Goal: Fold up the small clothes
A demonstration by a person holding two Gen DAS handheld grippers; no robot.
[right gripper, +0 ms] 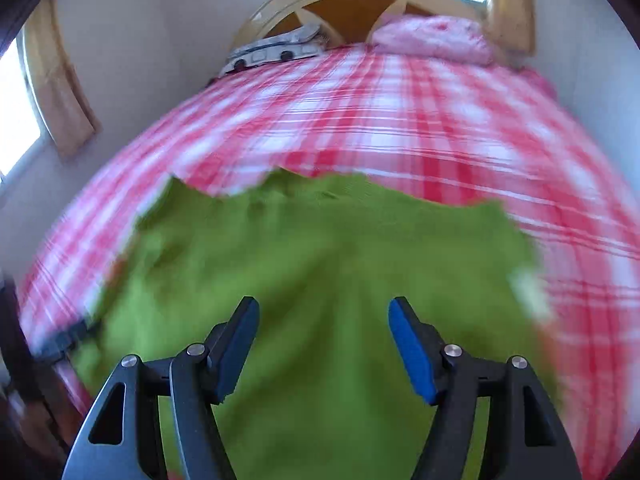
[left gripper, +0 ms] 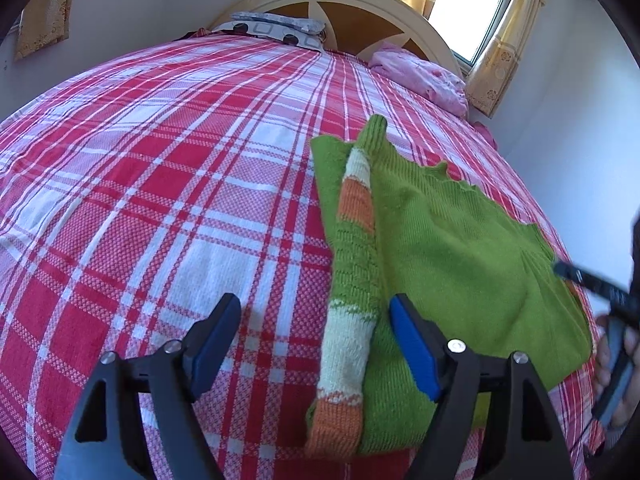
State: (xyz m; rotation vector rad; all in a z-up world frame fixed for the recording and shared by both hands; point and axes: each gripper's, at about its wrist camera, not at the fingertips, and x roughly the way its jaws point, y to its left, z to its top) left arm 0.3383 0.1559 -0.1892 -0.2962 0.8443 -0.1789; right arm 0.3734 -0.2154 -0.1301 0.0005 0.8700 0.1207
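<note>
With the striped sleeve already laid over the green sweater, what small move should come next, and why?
Probably the right gripper should close on the sweater's right edge: its jaws stand open over the green knit, and only the striped sleeve lies folded in. The left gripper is open too, gripping nothing.

The left gripper (left gripper: 316,312) fills the lower part of the left wrist view, pointing downward and forward, its two blue-padded fingers (left gripper: 414,354) spread wide apart with nothing pinched between the pads. At the right edge of that frame a hand (left gripper: 616,372) wraps a dark handle. In the right wrist view, the right gripper (right gripper: 324,316) sits low and centred, tilted downward, jaws likewise parted and gripping nothing.
</note>
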